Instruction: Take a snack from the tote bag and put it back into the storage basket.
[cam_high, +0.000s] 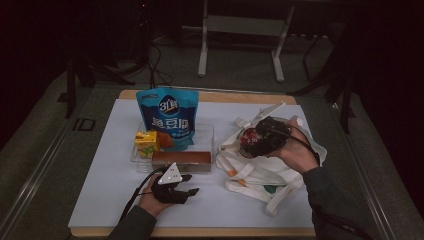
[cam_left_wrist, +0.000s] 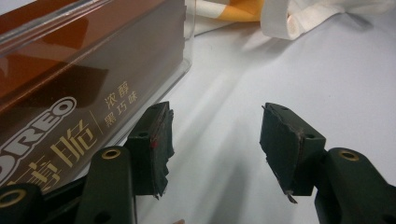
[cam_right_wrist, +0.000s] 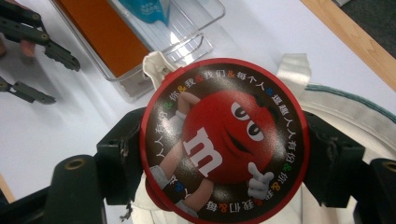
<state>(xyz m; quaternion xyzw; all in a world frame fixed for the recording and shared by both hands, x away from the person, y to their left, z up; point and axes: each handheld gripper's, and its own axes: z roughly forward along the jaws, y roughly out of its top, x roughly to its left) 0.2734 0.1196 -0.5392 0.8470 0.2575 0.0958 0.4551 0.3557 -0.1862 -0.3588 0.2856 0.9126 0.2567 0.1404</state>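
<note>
Tongs, right (cam_right_wrist: 224, 154): clenched on a round M&M's tin (cam_right_wrist: 223, 140), held above the white tote bag (cam_high: 265, 172) by the counter's right edge. Tongs, left (cam_left_wrist: 215, 144): released, jaws apart over bare surface near the front edge, nothing between them. Counter (cam_high: 100, 200): white sheet on wood. Clear tray (cam_high: 206, 134), centre: holds blue snack pouch (cam_high: 169, 117), brown Oreo box (cam_left_wrist: 70, 93) along its front wall, yellow carton (cam_high: 146, 141) at its left end.
</note>
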